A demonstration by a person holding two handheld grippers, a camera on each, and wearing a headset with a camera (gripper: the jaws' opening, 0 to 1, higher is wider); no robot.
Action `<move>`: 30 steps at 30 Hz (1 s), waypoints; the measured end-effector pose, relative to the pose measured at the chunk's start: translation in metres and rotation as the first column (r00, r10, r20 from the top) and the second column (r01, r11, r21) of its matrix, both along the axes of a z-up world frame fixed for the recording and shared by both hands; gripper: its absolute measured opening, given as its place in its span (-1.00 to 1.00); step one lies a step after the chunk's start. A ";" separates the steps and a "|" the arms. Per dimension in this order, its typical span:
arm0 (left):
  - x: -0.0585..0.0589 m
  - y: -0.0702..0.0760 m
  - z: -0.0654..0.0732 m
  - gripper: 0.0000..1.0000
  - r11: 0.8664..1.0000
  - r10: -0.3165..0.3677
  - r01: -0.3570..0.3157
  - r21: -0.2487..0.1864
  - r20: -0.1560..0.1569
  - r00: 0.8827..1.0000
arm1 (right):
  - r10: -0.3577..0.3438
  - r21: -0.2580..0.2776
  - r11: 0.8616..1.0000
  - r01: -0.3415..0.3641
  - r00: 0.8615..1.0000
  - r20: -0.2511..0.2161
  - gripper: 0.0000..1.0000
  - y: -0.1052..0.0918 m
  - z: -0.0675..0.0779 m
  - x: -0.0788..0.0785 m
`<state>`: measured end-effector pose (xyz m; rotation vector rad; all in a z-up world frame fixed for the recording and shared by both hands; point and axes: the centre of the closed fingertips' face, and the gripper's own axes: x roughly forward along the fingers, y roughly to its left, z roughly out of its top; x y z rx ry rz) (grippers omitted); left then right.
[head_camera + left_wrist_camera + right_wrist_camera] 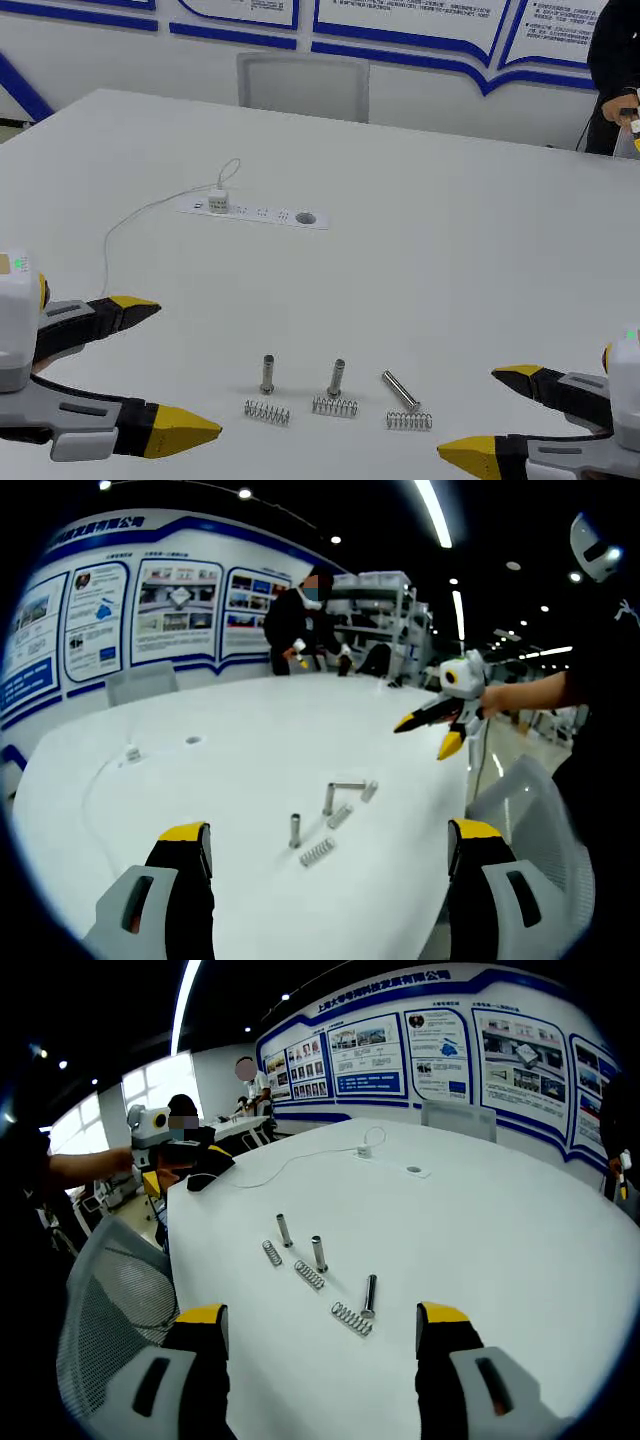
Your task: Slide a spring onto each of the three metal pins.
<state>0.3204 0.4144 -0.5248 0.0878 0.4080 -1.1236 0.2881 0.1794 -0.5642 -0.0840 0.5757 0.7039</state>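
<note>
Three metal pins sit in a row near the front of the white table: the left pin and the middle pin stand upright, and the right pin lies on its side. A loose spring lies in front of each: left spring, middle spring, right spring. My left gripper hovers open to the left of the row. My right gripper hovers open to its right. Neither holds anything. Pins and springs lie ahead of the left jaws; pins and springs ahead of the right jaws.
A flat socket panel with a white plug and a thin cable lies mid-table. A grey chair stands at the far edge. A person stands at the back right. A mesh chair is beside the table.
</note>
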 end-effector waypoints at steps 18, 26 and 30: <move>0.000 0.004 -0.016 1.00 1.000 0.020 -0.020 0.015 -0.025 0.999 | -0.018 0.015 1.000 0.018 0.999 -0.027 0.44 0.002 -0.010 0.004; -0.002 0.005 -0.025 1.00 1.000 0.026 -0.026 0.017 -0.048 0.999 | -0.025 0.017 1.000 0.025 0.999 -0.036 0.38 0.003 -0.013 0.009; -0.005 0.007 -0.031 1.00 0.999 0.025 -0.024 0.026 -0.060 0.998 | -0.026 0.009 1.000 0.026 0.999 -0.040 0.38 0.004 -0.016 0.011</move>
